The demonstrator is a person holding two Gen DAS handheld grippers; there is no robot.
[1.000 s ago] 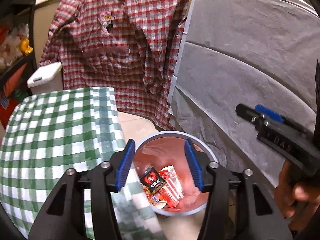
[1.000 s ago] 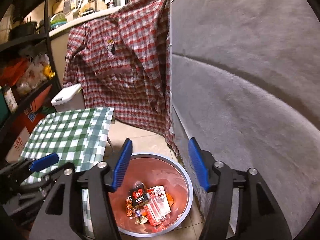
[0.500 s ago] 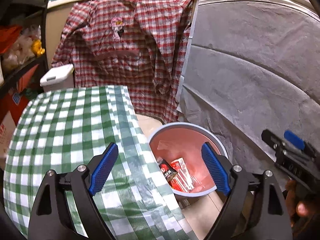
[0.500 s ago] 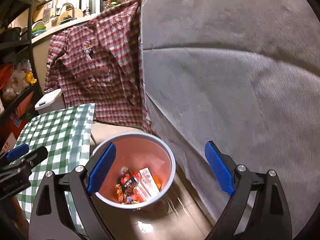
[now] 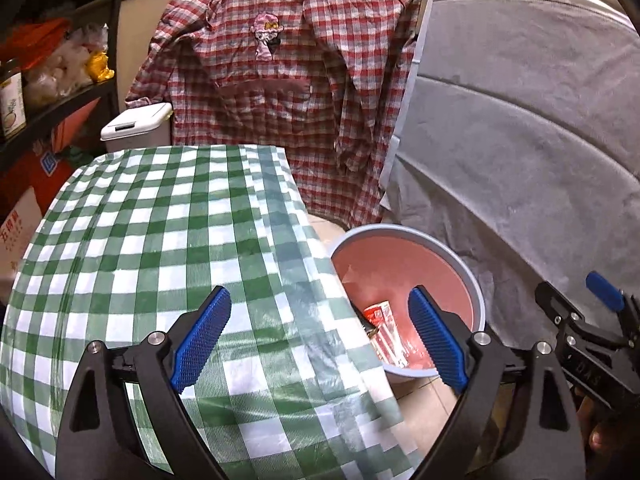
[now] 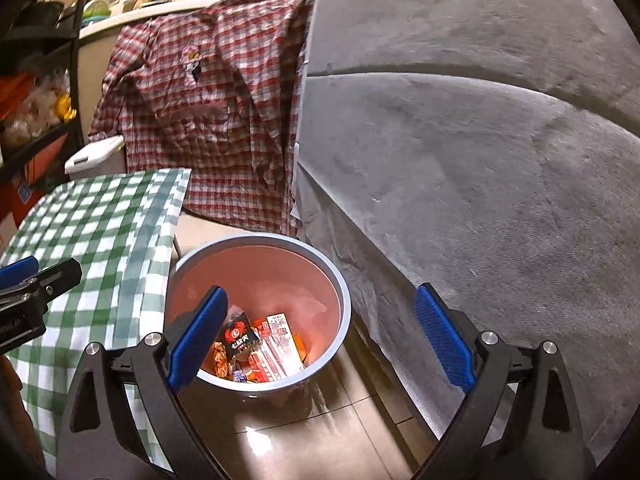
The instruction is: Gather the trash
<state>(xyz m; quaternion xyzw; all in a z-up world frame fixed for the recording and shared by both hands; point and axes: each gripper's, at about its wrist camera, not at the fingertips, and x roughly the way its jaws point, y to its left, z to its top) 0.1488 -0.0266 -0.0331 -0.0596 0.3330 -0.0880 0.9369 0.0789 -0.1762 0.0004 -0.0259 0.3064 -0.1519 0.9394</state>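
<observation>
A round bin [image 6: 260, 272] with a pale blue rim and a pinkish inside stands on the tiled floor beside the table. Several snack wrappers and a red-and-white carton [image 6: 256, 344] lie in its bottom. My right gripper [image 6: 320, 292] hangs over the bin's right edge and the floor; its jaws are opening and nothing is between them. My left gripper [image 5: 319, 294] hovers over the table's right edge, the bin [image 5: 472, 280] partly behind its right finger. Its jaws are opening too, with nothing in them. Each view catches the other gripper at its side edge.
A green-and-white checked cloth [image 5: 160, 240] covers the table left of the bin. A red plaid shirt [image 5: 280, 80] hangs behind. A large grey-covered bulk [image 6: 480, 160] fills the right side. A white lidded bin [image 5: 136, 124] and cluttered shelves [image 5: 48, 80] stand at the left.
Both grippers' jaws have spread much wider. The left view has slid left and lower over the checked table. The right view has shifted right toward the grey cover, the bin now at its left finger.
</observation>
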